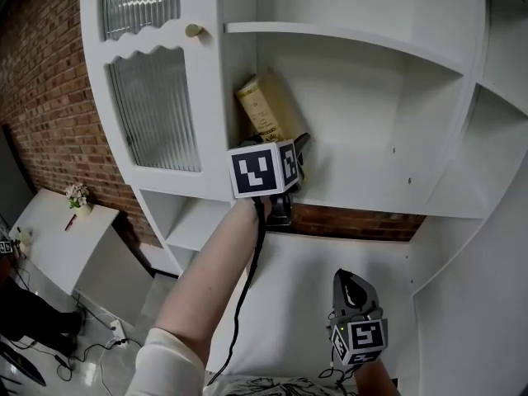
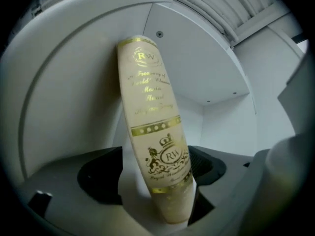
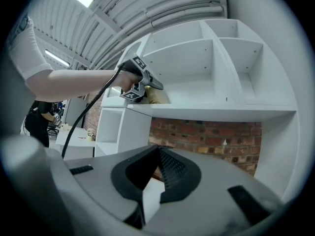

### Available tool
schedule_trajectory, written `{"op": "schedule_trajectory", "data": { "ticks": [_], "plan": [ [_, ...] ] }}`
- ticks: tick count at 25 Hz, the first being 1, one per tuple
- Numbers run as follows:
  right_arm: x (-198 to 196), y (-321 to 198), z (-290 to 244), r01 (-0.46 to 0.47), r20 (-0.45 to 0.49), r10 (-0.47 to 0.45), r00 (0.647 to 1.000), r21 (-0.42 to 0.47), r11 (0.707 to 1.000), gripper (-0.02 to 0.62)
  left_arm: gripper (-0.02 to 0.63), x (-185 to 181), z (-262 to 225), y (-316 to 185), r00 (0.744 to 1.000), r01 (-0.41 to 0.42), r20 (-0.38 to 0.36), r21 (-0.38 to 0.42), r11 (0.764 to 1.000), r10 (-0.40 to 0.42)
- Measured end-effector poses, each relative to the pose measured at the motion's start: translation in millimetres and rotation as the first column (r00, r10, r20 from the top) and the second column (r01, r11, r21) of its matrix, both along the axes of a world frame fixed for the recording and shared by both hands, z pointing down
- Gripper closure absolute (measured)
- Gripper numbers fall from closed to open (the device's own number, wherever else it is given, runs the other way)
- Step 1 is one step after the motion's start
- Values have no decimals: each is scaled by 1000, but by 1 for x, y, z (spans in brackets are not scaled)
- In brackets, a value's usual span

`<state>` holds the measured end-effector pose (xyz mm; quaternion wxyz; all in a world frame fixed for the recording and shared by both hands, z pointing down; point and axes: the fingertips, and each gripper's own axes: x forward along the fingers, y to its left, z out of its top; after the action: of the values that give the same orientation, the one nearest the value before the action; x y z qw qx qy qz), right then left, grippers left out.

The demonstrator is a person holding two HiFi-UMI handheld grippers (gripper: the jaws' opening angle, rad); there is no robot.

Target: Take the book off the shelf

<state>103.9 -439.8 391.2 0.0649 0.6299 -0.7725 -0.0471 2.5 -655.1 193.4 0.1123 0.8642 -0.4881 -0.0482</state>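
The book leans tilted at the shelf's left end, its spine between the spread left tongs (pads apparently clear of it). Centre the spine before any pinch. The right tongs are pressed together and empty.

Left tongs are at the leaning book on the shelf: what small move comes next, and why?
Probably close the left tongs on the book: its lower end sits between the wide-open jaws, and it stands tilted on the shelf, not yet gripped.

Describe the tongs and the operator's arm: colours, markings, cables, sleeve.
The left tongs and right tongs have grey bodies, black ribbed pads and a white cube with black square markers. A black cable trails from the left one. White short sleeve.
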Motion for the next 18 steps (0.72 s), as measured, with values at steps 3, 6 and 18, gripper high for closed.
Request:
{"op": "schedule_trajectory", "data": {
  "ticks": [3, 6, 18],
  "plan": [
    [2, 1, 5, -2, -7, 2, 1000, -16, 1000, 588, 291, 2, 1, -2, 999, 12, -30, -10, 1000, -13],
    [7, 6, 6, -14, -22, 14, 1000, -28, 1000, 588, 330, 3, 2, -1, 997, 29, -64, -10, 1000, -30],
    [19, 26, 4, -51, -40, 50, 998, -24, 998, 588, 397, 4, -4, 23, 998, 26, -57, 49, 998, -23]
  ]
}}
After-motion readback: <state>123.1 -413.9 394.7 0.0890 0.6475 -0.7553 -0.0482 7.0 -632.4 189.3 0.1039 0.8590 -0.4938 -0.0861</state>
